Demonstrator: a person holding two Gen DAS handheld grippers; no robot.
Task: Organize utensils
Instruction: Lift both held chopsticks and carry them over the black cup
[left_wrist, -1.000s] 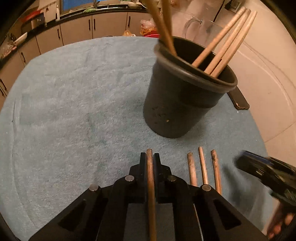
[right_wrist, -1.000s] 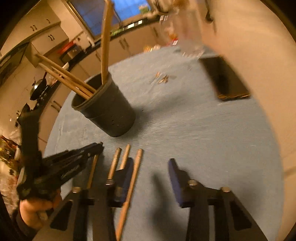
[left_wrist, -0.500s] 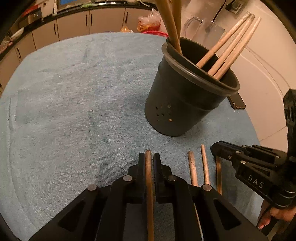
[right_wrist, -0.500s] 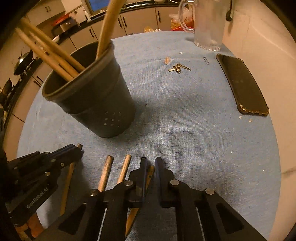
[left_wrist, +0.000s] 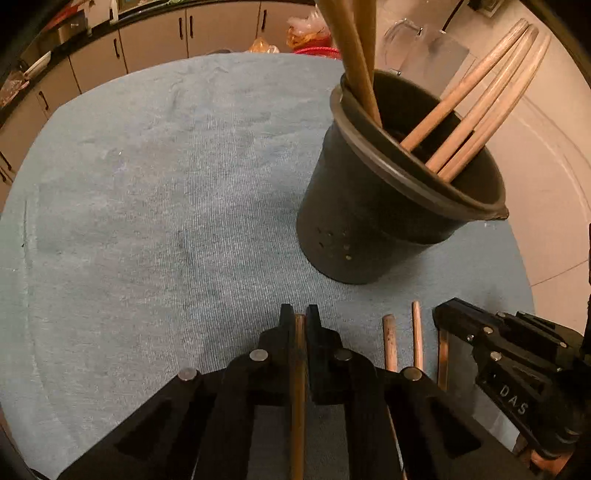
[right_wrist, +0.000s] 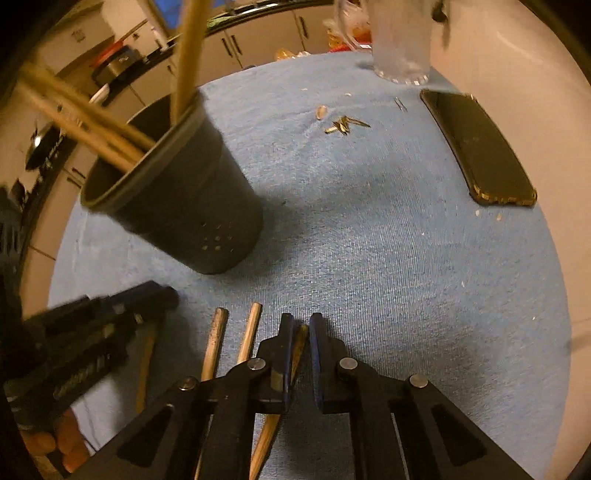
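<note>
Left gripper (left_wrist: 299, 325) pinching a wooden stick (left_wrist: 296, 387) between nearly touching black fingers (left_wrist: 285, 325), stick running lengthwise back under the camera; seen from the right wrist view as a blurred dark shape (right_wrist: 110, 317) at lower left, over a stick on the cloth

Right gripper (right_wrist: 299, 328) having just been closing, jaws now drawn almost together, gripping another wooden stick (right_wrist: 295, 354) that is crossing the gap at a slant and lying low against the blue cloth (right_wrist: 388, 258); appearing in the left wrist view as a black tool (left_wrist: 480, 332) at lower right

Lying just left of the right gripper, two more loose sticks (right_wrist: 229, 343) side by side on the cloth, close but not touching, ends pointing toward the holder

Standing beyond both grippers, near the stick ends, a black utensil holder (left_wrist: 369, 221) with small holes low in its wall, already carrying several wooden handles (left_wrist: 472, 99) leaning against its rim

Resting further out on the cloth: a dark phone (right_wrist: 480, 147) near the right edge, a scatter of small seed husks (right_wrist: 343, 123), a clear glass jug (right_wrist: 400, 40) at the far side, kitchen cabinets (left_wrist: 166, 37) behind
</note>
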